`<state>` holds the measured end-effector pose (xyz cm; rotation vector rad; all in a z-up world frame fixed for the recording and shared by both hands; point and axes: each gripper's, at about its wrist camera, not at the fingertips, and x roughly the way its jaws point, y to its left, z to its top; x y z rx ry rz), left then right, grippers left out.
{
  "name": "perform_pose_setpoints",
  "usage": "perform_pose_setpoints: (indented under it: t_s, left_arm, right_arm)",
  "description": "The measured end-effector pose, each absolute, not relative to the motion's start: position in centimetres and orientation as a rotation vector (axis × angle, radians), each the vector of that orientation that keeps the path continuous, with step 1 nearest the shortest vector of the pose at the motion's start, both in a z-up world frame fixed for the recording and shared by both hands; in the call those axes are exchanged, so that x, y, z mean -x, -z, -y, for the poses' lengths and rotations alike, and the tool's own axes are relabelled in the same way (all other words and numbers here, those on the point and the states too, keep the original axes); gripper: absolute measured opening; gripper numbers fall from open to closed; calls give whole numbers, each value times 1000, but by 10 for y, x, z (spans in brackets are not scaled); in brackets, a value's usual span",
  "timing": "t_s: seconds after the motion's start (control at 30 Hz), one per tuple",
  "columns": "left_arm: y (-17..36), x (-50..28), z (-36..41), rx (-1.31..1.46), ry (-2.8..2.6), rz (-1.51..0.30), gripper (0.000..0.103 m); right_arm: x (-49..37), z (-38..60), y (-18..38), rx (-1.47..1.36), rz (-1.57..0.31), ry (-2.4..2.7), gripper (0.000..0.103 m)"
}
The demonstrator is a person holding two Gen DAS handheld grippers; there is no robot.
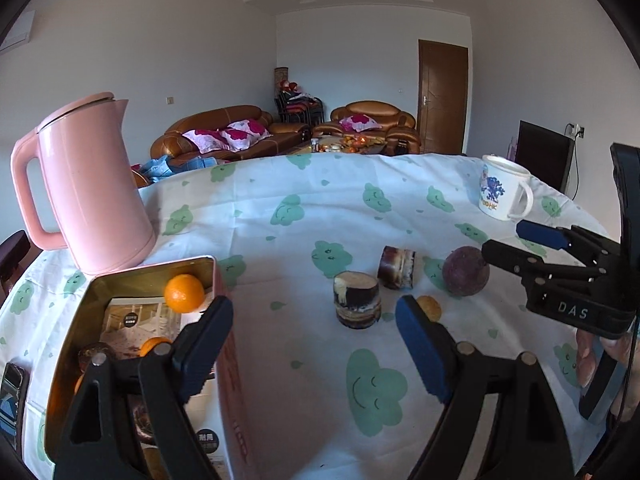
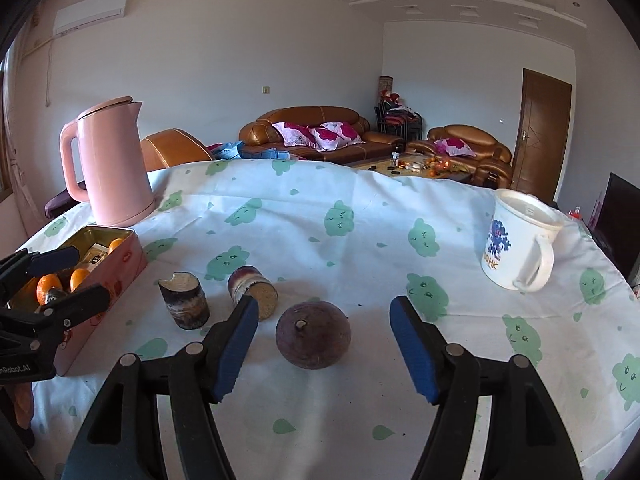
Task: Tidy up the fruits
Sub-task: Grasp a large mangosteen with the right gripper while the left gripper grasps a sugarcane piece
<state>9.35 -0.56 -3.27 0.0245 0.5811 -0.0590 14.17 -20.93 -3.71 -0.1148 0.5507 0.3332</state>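
An open pink tin [image 1: 152, 274] at the left holds several oranges [image 1: 184, 293]. Two cut sugarcane pieces [image 1: 356, 300] [image 2: 186, 300], a purple passion fruit [image 2: 314, 334] [image 1: 466, 271] and a small brown fruit [image 1: 430, 307] lie on the cloth. My left gripper [image 1: 314, 308] is open and empty, its left finger over the tin's right wall. It also shows above the tin [image 2: 120, 264] in the right wrist view. My right gripper [image 2: 324, 308] is open with the passion fruit between its fingers, the pads clear of it.
A pink kettle [image 1: 88, 184] stands behind the tin at the back left. A white mug [image 2: 516, 240] stands at the right near the table's edge. The table [image 2: 320, 224] carries a white cloth with green clouds. Sofas and a door lie beyond.
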Motion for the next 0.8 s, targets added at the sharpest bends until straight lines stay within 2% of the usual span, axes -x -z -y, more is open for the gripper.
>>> perform_pose_setpoints:
  t_s: [0.43, 0.57, 0.67, 0.73, 0.77, 0.8]
  left_arm:
    - [53, -137, 28, -28, 83, -694, 84]
    - [58, -150, 26, -2, 99, -739, 76]
    - [62, -158, 27, 20, 117, -766, 65]
    - [65, -161, 31, 8, 125, -784, 65]
    - [66, -163, 33, 1, 125, -797, 65]
    - [68, -164, 34, 1, 127, -806, 60]
  right_arm:
    - [-167, 199, 51, 121, -660, -366, 69]
    - [-176, 198, 57, 112, -712, -377, 69]
    - [-183, 196, 63, 112, -755, -384, 69]
    - [-188, 195, 68, 104, -793, -396, 65]
    - [-191, 196, 70, 96, -813, -401, 57]
    - [-193, 197, 72, 86, -825, -398, 55]
